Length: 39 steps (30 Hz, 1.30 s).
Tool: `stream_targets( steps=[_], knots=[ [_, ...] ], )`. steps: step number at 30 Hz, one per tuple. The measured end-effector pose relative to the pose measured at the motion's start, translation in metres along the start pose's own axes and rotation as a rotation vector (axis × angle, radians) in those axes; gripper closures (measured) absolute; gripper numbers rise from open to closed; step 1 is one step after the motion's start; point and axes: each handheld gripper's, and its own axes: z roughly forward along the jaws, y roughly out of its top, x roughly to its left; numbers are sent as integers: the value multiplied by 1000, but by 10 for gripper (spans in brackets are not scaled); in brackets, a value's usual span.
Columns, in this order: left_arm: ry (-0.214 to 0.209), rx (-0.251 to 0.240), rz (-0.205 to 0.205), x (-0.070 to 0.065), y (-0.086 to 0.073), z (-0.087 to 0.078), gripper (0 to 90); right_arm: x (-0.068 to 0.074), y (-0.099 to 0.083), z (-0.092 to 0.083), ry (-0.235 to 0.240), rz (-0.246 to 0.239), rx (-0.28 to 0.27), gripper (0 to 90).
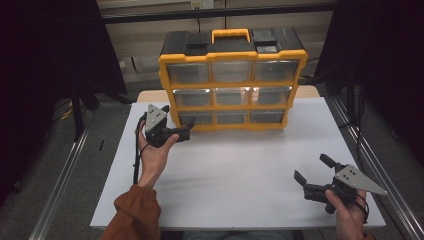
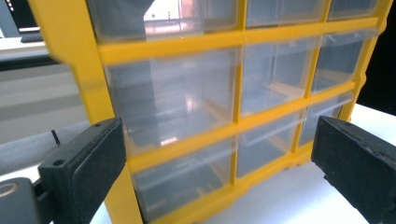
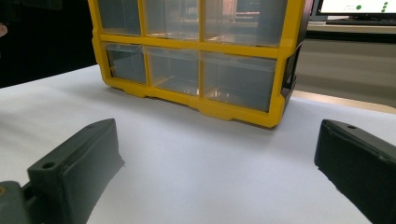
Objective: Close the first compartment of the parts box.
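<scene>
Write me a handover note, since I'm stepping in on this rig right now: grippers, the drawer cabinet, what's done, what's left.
Left gripper: open, empty, at the bottom-left drawer of the yellow drawer cabinet.
Right gripper: open, empty, held over the white table at its near right, apart from the cabinet.
Done: nothing visible; all drawers look shut.
Left: probably grip and pull that drawer.

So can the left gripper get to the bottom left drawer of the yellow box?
Probably yes. The left gripper is open right by the bottom left drawer of the yellow box, and nothing lies between them.
</scene>
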Motion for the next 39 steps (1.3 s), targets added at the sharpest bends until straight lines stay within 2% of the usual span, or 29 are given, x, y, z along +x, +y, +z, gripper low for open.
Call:
stream_targets(
  steps=[2, 4, 5, 7, 8, 12, 13, 14, 17, 18, 20, 22, 25, 26, 28, 29, 31, 33, 36, 38, 39],
  knots=[
    [-5, 10, -9, 1, -6, -4, 32, 0, 0, 0, -2, 1, 0, 0],
    [11, 14, -20, 2, -11, -8, 33, 0, 0, 0, -3, 1, 0, 0],
    [-1, 8, -31, 2, -14, -10, 33, 0, 0, 0, -3, 0, 0, 0],
    [13, 11, -45, 2, -19, -13, 33, 0, 0, 0, -2, -2, -3, 0],
    [4, 21, -32, 3, -21, -15, 33, 0, 0, 0, -4, -1, -4, 0],
    [-2, 13, -52, 4, -28, -23, 33, 0, 0, 0, -4, 0, -4, 0],
    [3, 25, -39, 4, -30, -26, 33, 0, 0, 0, -1, 1, -2, 0],
    [-7, 17, -38, 5, -32, -29, 32, 0, 0, 0, -2, 1, -3, 0],
    [-10, 23, 10, 4, -38, -37, 32, 0, 0, -1, 3, 0, 1, 0],
    [-5, 12, -4, 3, -40, -39, 32, 0, 0, 0, 3, 0, -2, 0],
    [4, 25, 1, 5, -42, -45, 32, 0, 0, 0, -1, 1, -3, 0],
    [22, 10, 1, 4, -45, -51, 30, 1, 0, 0, 1, -2, -2, 0],
    [12, 17, -15, 6, -50, -60, 30, 1, 0, 0, 0, 0, 0, 0],
    [20, 14, -2, 7, -52, -64, 31, 1, 0, 0, -4, 1, -2, 0],
    [32, -4, -15, 8, -59, -71, 40, 0, 0, -1, 5, 0, 3, 0],
    [54, 10, -3, 10, -62, -75, 41, 1, 0, -1, 3, -2, 0, 0],
    [39, 21, -19, 13, -67, -81, 42, 1, 0, -1, 7, -1, 3, 0],
    [44, 26, -27, 16, -69, -88, 43, 0, 0, -1, 1, 0, 1, 0],
    [66, 16, -57, 18, -71, -99, 43, 0, 0, -1, -1, -2, 0, 0],
    [65, 16, -78, 19, -73, -106, 43, 0, 0, -1, -5, 0, -2, 0],
    [61, 27, -69, 19, -74, -110, 45, 0, 0, -1, -5, 0, -2, 0]
  ],
)
